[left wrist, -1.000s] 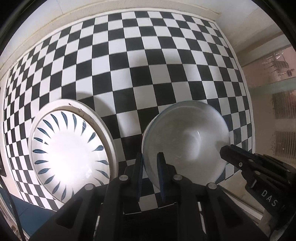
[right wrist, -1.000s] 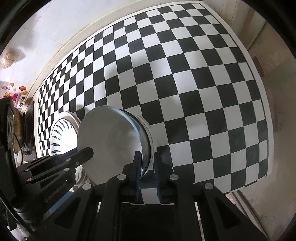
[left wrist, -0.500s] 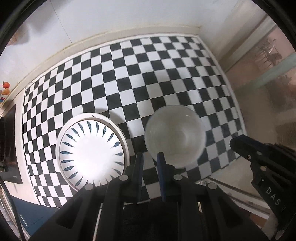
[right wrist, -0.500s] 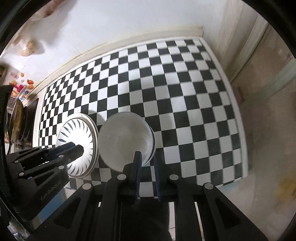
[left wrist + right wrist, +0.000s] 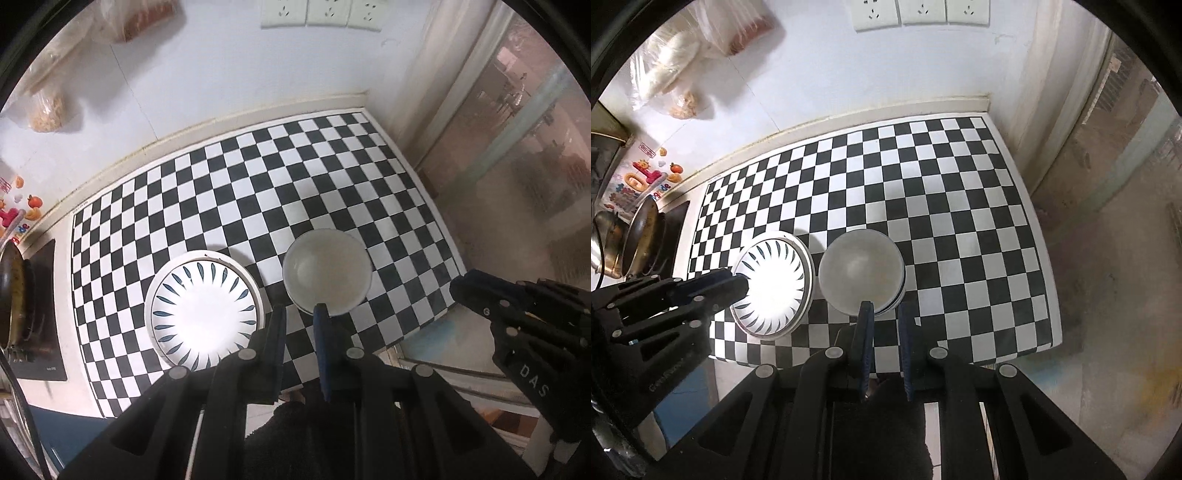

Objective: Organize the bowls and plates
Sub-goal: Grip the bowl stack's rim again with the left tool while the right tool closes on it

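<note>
With both grippers, left (image 5: 300, 334) and right (image 5: 885, 328), pressed nearly together on nothing above the counter (image 5: 332, 177), we judge sorting nearly done: plates (image 5: 204, 309) and bowls (image 5: 327, 271) sit stacked beside each other near its front edge.

The left gripper (image 5: 301, 314) points steeply down, its jaws nearly together with nothing between them. The right gripper (image 5: 886, 312) points steeply down too, its jaws likewise close and empty. Each shows in the other's view: the right at the left view's right edge, the left at the right view's left edge.
</note>
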Demonstrator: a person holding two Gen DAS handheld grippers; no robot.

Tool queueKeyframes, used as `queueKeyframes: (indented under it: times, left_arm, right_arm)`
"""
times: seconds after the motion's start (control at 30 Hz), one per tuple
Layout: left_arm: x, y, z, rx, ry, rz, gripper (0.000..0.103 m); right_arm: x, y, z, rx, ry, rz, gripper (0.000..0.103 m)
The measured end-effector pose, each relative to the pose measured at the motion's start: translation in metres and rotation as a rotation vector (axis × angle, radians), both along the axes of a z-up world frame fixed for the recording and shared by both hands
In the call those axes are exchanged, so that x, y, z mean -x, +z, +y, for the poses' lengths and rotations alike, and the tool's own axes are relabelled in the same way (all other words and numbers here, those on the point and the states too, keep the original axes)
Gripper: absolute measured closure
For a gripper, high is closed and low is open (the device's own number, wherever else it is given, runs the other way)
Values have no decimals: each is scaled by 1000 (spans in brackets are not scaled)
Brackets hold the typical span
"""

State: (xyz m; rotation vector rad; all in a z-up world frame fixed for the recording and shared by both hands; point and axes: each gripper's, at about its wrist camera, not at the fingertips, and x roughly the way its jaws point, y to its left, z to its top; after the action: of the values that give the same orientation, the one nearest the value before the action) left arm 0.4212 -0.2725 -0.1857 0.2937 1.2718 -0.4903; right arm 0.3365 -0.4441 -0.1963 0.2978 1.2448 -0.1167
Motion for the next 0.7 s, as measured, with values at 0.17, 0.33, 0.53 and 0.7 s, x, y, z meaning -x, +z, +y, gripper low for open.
queueKeyframes:
  times: [0.17,0.33,0.53,0.7]
  left_arm:
    - [8,10,-1,14,-5,-23,89]
    - [-4,-8,0,46,41,21,71]
    - [-54,-74,6,99,125,228,71]
    - [-96,-136,3,106,172,372,71]
  right_arm:
    - [5,10,-4,-7,-19,-16,88]
    - [-2,-3,-14,-47,-36,5,74]
    - [-19,-55,-38,-169,-86,40,16]
    - [-40,-118,-61,-258,-164,98,16]
